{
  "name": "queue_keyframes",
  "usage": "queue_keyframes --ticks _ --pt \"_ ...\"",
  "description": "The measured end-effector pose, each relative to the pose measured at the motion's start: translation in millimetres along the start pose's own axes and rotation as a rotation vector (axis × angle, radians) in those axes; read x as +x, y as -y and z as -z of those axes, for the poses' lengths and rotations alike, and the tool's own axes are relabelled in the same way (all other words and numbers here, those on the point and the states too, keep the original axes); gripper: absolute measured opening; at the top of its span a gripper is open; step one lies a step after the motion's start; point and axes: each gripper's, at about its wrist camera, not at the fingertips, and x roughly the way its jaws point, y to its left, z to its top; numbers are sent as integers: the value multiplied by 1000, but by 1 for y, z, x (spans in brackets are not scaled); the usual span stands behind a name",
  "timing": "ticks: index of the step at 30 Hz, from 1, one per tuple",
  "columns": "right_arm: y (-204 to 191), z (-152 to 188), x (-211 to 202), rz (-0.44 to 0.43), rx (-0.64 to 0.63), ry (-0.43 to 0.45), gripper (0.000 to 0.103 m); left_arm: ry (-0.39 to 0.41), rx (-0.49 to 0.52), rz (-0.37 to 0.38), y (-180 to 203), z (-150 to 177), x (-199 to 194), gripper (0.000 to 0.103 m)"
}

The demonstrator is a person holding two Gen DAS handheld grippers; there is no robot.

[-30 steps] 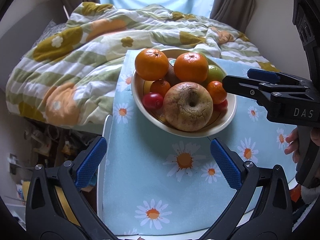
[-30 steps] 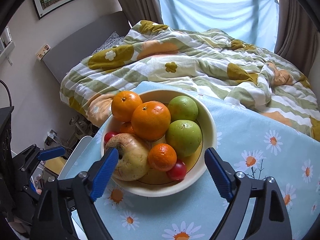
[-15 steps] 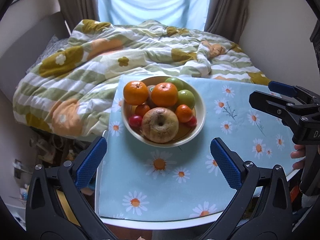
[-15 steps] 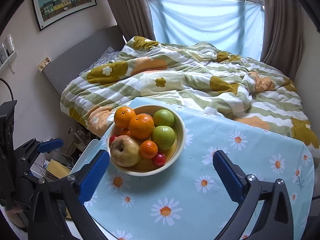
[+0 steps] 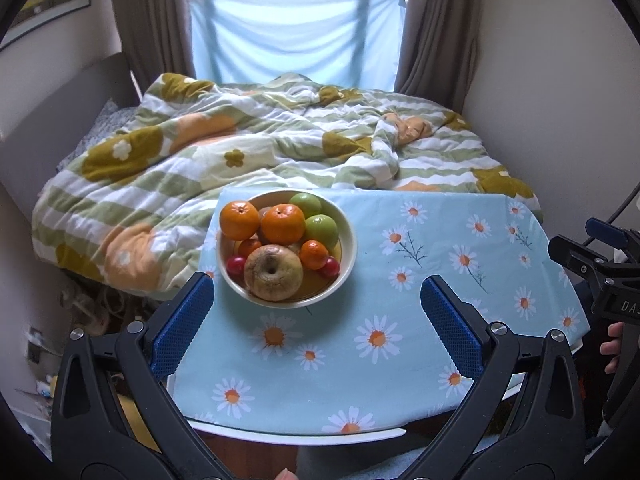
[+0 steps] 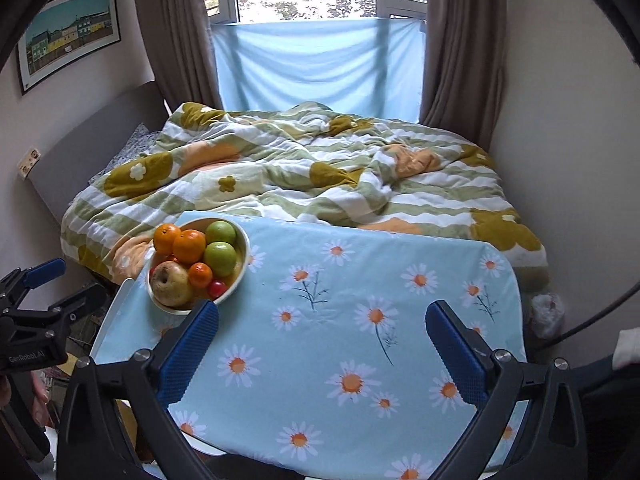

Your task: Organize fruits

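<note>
Ahead of my left hand-held gripper (image 5: 316,316) sits the piled bowl (image 5: 348,248); both it and the right hand-held gripper (image 6: 322,344) are spread empty, fruit seemingly gathered already.

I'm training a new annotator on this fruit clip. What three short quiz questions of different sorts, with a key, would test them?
1. True or false: the cream ceramic bowl sits near the daisy-print light-blue tablecloth's edge beside the bed.
2. How many round green fruits lie in the bowl? A) one B) two C) four
3. Fill in: the left gripper and right gripper both hold ____.

Key: 1 true; 2 B; 3 nothing, as both stand open and clear of the bowl.
</note>
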Motion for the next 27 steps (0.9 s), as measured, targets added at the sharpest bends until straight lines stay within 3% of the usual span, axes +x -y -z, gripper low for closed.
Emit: queue_keyframes --ticks 16,27 --pt "31 15 -19 85 77 24 103 56 42 -10 23 -2 -13 103" --pt "36 15 -19 88 86 23 103 65 50 -19 24 -7 -11 103"
